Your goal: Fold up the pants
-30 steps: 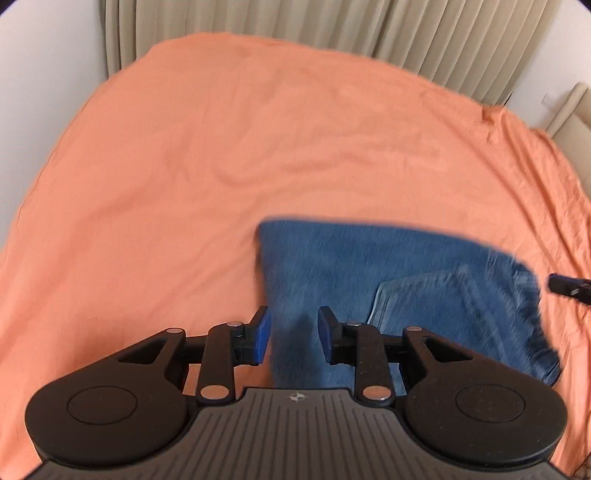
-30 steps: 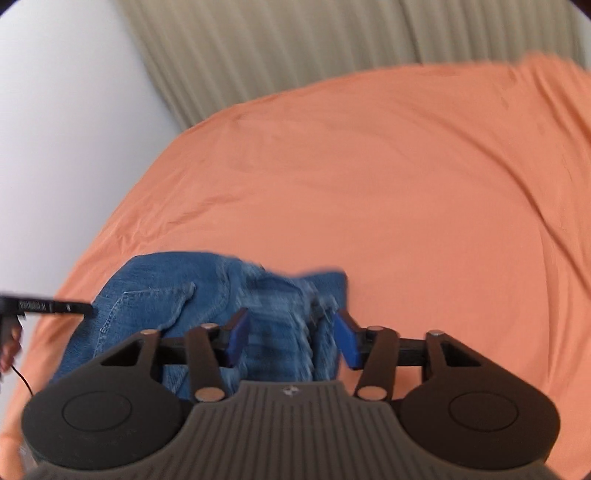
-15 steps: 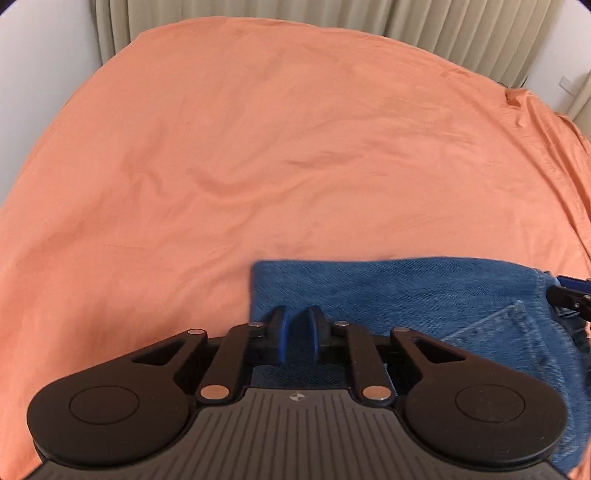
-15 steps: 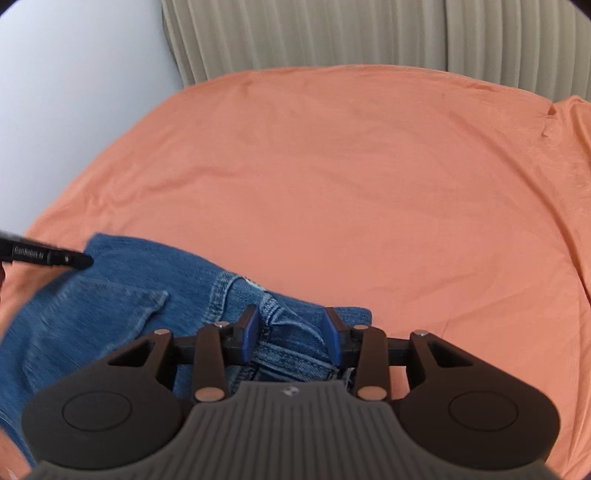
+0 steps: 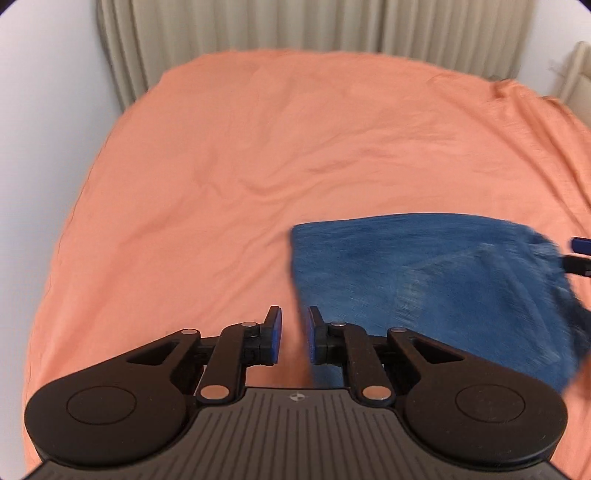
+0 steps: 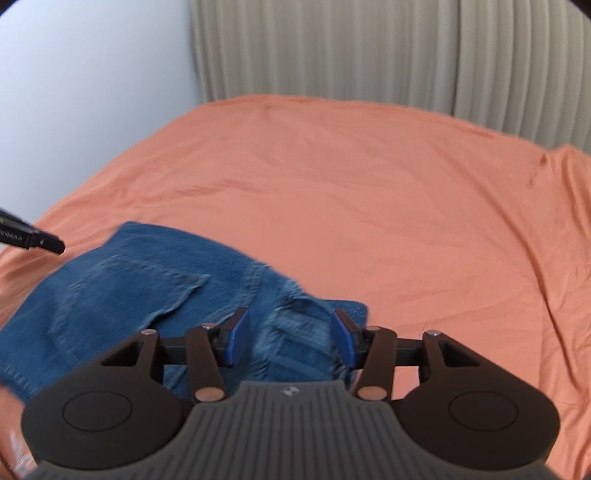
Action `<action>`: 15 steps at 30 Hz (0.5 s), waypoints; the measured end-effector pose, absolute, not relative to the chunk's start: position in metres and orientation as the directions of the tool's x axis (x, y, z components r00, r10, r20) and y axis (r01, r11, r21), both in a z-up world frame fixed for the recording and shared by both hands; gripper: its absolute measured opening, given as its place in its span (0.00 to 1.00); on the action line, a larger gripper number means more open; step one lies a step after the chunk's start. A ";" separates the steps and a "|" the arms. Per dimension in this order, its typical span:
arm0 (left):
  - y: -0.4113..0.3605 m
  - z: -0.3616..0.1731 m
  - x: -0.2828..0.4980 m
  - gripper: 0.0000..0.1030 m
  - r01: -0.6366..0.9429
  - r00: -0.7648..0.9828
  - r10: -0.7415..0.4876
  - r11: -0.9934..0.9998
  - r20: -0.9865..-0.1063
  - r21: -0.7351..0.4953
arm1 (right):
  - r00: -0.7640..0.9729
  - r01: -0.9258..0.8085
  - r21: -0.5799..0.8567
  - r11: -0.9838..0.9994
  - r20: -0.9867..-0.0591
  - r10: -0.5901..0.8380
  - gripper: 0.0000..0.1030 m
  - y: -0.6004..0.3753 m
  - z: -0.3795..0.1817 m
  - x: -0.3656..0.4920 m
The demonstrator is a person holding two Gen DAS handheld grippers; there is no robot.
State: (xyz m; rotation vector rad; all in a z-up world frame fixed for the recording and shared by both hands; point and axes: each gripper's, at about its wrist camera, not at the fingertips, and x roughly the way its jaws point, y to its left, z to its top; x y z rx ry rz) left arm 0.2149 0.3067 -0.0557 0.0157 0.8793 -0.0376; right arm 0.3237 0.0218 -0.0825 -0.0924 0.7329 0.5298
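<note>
Folded blue jeans (image 5: pixel 424 288) lie on the orange bed sheet (image 5: pixel 258 147), back pocket up. My left gripper (image 5: pixel 293 317) hovers just left of their left edge, its jaws a narrow gap apart with only sheet showing between them. In the right wrist view the jeans (image 6: pixel 129 295) spread to the left. My right gripper (image 6: pixel 290 321) is over their bunched waistband end, jaws opening. Denim lies between the pads, which do not press on it. Each gripper's tip shows in the other's view: the left gripper (image 6: pixel 33 236) and the right gripper (image 5: pixel 580 254).
The orange sheet (image 6: pixel 369 184) covers a wide bed stretching beyond the jeans. Beige pleated curtains (image 5: pixel 295 26) hang behind its far edge, with a pale wall (image 6: pixel 92 74) at the left. A light piece of furniture (image 5: pixel 580 74) stands at the far right corner.
My left gripper narrowed its jaws over the jeans' edge, then slid left off the denim. My right gripper's jaws widened over the waistband end, and the jeans settled flatter.
</note>
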 end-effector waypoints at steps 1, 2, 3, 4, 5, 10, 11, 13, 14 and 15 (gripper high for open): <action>0.301 -0.051 0.202 0.15 0.048 0.653 -0.040 0.999 -0.756 -0.011 | 0.621 -0.504 0.097 0.858 -0.650 0.438 0.45 0.022 -0.077 0.311; 0.295 -0.048 0.192 0.15 0.057 0.659 -0.053 0.998 -0.751 -0.020 | 0.622 -0.515 0.096 0.852 -0.642 0.448 0.45 0.023 -0.073 0.300; 0.290 -0.046 0.182 0.15 0.066 0.655 -0.068 0.997 -0.753 -0.032 | 0.622 -0.526 0.093 0.846 -0.636 0.457 0.45 0.024 -0.070 0.289; 0.285 -0.046 0.173 0.15 0.075 0.648 -0.084 0.996 -0.757 -0.046 | 0.624 -0.535 0.085 0.841 -0.632 0.460 0.45 0.023 -0.067 0.278; 0.281 -0.049 0.164 0.15 0.089 0.637 -0.101 0.994 -0.764 -0.057 | 0.626 -0.543 0.073 0.837 -0.628 0.461 0.45 0.022 -0.067 0.267; 0.264 -0.078 0.139 0.15 0.105 0.567 -0.096 0.993 -0.818 -0.044 | 0.617 -0.563 0.017 0.826 -0.656 0.434 0.45 0.024 -0.083 0.234; 0.266 -0.085 0.136 0.15 0.092 0.552 -0.098 0.994 -0.828 -0.056 | 0.609 -0.561 0.010 0.828 -0.672 0.421 0.45 0.022 -0.091 0.233; 0.273 -0.098 0.128 0.17 0.066 0.536 -0.100 0.995 -0.838 -0.077 | 0.591 -0.549 0.005 0.836 -0.705 0.392 0.45 0.019 -0.107 0.232; 0.278 -0.101 0.126 0.18 0.046 0.534 -0.109 0.994 -0.839 -0.100 | 0.580 -0.543 0.019 0.840 -0.714 0.391 0.45 0.017 -0.114 0.233; 0.284 -0.102 0.125 0.17 0.029 0.528 -0.119 0.992 -0.841 -0.122 | 0.577 -0.539 0.031 0.842 -0.714 0.396 0.45 0.014 -0.118 0.233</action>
